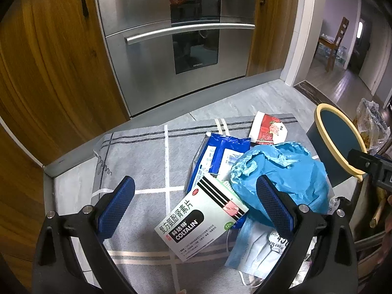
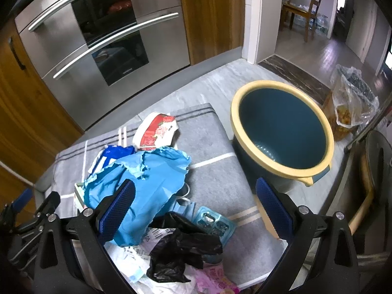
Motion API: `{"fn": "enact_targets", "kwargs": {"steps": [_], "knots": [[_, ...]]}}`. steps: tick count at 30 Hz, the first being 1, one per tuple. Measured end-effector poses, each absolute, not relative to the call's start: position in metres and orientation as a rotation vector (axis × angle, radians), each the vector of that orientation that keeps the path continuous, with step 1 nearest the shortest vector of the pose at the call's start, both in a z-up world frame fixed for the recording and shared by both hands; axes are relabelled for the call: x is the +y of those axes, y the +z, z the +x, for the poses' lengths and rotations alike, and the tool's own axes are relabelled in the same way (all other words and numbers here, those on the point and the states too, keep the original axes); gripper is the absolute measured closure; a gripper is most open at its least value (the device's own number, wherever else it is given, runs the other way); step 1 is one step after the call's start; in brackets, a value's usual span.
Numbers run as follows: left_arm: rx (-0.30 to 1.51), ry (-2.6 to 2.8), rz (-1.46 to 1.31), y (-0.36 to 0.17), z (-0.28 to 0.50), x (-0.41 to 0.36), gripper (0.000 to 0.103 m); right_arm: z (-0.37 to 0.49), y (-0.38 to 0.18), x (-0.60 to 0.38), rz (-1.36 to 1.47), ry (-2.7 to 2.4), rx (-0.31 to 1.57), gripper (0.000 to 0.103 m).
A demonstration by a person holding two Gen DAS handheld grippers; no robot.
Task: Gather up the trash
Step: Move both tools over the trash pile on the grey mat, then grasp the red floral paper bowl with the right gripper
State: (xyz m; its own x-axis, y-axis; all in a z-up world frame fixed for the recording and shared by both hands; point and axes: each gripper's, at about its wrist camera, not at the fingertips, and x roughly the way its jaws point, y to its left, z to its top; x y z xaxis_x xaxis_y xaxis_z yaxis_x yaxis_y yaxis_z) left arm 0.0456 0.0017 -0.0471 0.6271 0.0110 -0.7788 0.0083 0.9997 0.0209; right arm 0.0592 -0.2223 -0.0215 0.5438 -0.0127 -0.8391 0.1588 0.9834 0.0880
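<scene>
A pile of trash lies on a grey striped cloth. In the left wrist view my left gripper is open above a white-green COLTALIN medicine box, beside a crumpled blue bag, a blue wrapper, a red flowered paper cup and a face mask. In the right wrist view my right gripper is open over the blue bag, a black plastic bag and a blister pack. The dark blue bin with a yellow rim stands empty to the right.
A steel oven front and wooden cabinet doors stand behind the cloth. A clear bag of food sits past the bin. A doorway opens to a room with a wooden chair.
</scene>
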Motion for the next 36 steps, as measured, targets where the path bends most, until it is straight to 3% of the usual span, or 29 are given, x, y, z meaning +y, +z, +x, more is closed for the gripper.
{"fn": "enact_targets", "kwargs": {"steps": [8,23,28,30,33,36], "knots": [[0.919,-0.003,0.070,-0.058,0.045,0.001,0.005,0.059,-0.015,-0.237,0.195,-0.135,0.911,0.005],[0.893,-0.125,0.107,-0.053,0.049,-0.017,0.008,0.060,-0.028,-0.264,0.341,-0.129,1.037,0.005],[0.908,-0.173,0.116,-0.056,0.046,-0.023,0.013,0.054,-0.035,-0.263,0.402,-0.078,1.089,0.011],[0.911,-0.183,0.124,-0.056,0.045,-0.024,0.014,0.053,-0.034,-0.259,0.401,-0.047,1.098,0.024],[0.913,-0.197,0.110,-0.056,0.045,-0.022,0.015,0.064,-0.027,-0.254,0.365,0.032,1.122,0.032],[0.914,-0.214,0.100,-0.054,0.046,-0.023,0.015,0.077,-0.007,-0.250,0.217,0.096,1.074,0.033]]}}
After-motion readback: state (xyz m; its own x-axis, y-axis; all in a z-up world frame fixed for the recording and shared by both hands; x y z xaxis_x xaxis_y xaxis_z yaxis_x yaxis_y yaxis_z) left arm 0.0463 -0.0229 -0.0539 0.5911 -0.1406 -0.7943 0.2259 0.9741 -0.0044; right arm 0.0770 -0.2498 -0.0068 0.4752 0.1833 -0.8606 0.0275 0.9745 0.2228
